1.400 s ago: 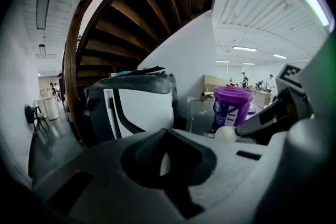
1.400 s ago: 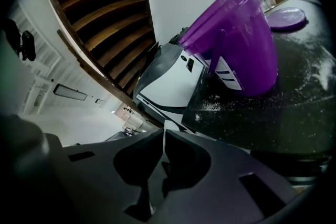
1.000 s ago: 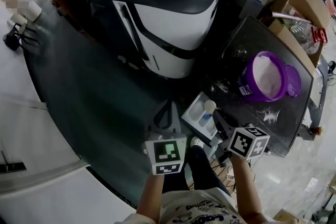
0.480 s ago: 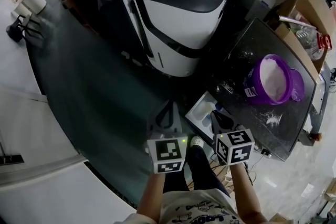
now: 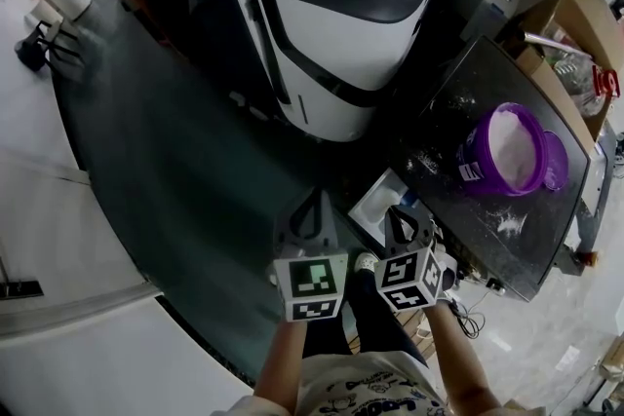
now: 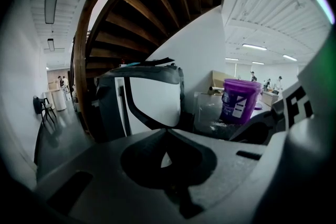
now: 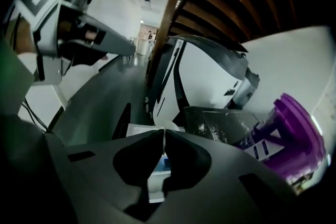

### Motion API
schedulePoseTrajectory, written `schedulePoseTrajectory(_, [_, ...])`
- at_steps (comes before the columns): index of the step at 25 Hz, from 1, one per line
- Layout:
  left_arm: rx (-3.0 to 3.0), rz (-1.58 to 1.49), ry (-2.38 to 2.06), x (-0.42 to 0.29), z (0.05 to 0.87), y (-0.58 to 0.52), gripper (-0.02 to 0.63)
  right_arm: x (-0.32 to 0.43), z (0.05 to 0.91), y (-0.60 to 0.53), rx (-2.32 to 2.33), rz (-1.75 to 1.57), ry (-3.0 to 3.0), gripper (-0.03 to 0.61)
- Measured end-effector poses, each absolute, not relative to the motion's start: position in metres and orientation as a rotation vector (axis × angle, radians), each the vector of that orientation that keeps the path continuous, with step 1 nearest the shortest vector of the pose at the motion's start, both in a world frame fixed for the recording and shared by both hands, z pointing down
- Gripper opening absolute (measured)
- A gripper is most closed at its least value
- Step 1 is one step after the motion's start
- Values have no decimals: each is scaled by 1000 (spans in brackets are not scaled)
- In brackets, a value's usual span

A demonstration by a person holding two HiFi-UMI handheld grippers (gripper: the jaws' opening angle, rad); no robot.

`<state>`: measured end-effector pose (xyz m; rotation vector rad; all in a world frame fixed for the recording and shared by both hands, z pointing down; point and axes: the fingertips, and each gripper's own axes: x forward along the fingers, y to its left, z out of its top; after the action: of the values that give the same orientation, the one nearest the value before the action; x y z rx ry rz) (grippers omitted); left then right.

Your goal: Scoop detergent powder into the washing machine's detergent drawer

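At lower centre, the scoop [image 7: 167,124] is being pinched by the closed right gripper [image 5: 403,219] by the drawer [image 5: 373,202]. The left gripper [image 5: 314,202] is being held closed, empty.

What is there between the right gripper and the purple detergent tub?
Dark tabletop dusted with spilled white powder, shown in head view and right gripper view. The right gripper grips a white scoop.

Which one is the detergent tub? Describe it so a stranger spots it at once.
Start at the big white-and-dark washing machine; a dark, powder-dusted table stands at its right in the head view. On it sits the tub: round, purple, open, holding white powder, unlike the brown cardboard box nearby.
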<state>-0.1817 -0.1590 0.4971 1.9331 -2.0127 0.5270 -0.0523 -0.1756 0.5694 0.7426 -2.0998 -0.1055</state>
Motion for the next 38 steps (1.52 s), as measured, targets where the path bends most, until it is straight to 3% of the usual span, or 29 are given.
schedulePoseTrajectory(13, [1898, 520, -2028, -192, 502, -148, 2, -55, 587, -172, 628, -578, -1878, 21])
schedulePoseTrajectory(38, [1879, 496, -2058, -198, 495, -138, 2, -53, 588, -164, 571, -710, -1797, 21])
